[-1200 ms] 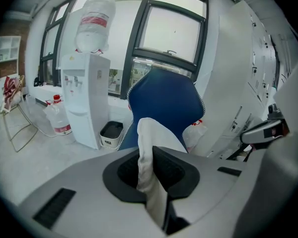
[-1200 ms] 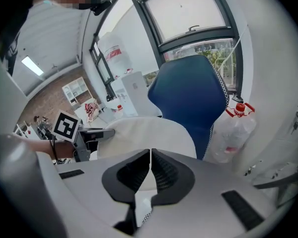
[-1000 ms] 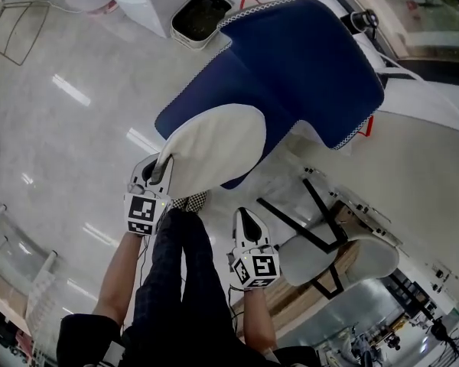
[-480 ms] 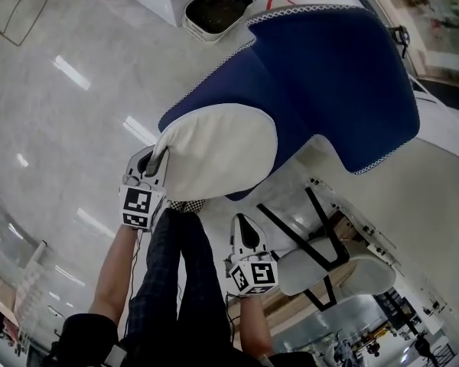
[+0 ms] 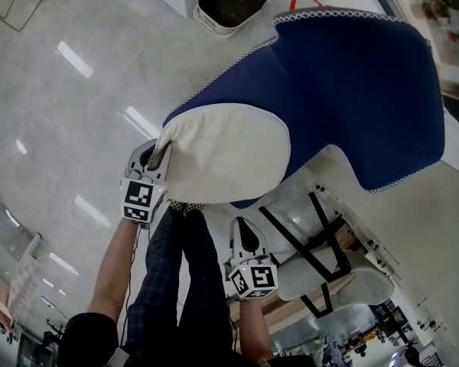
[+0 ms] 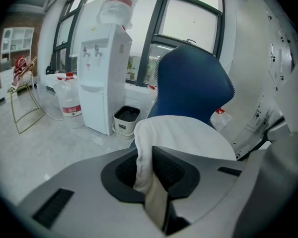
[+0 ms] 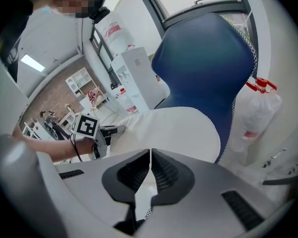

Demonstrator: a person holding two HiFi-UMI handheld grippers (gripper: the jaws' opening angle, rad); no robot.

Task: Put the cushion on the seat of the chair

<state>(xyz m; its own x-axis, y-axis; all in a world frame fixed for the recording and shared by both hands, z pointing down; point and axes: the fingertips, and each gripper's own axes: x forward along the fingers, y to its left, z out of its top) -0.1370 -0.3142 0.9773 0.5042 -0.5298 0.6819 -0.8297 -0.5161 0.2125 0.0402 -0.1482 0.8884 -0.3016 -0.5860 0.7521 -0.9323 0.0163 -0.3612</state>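
Carrying step: the left gripper grips the white edge of the cushion, held up over the chair, the right gripper closed and seemingly empty; next, lower the cushion flat onto the seat.

No legible text; red label on the floor-standing water bottle too small and blurred for reading
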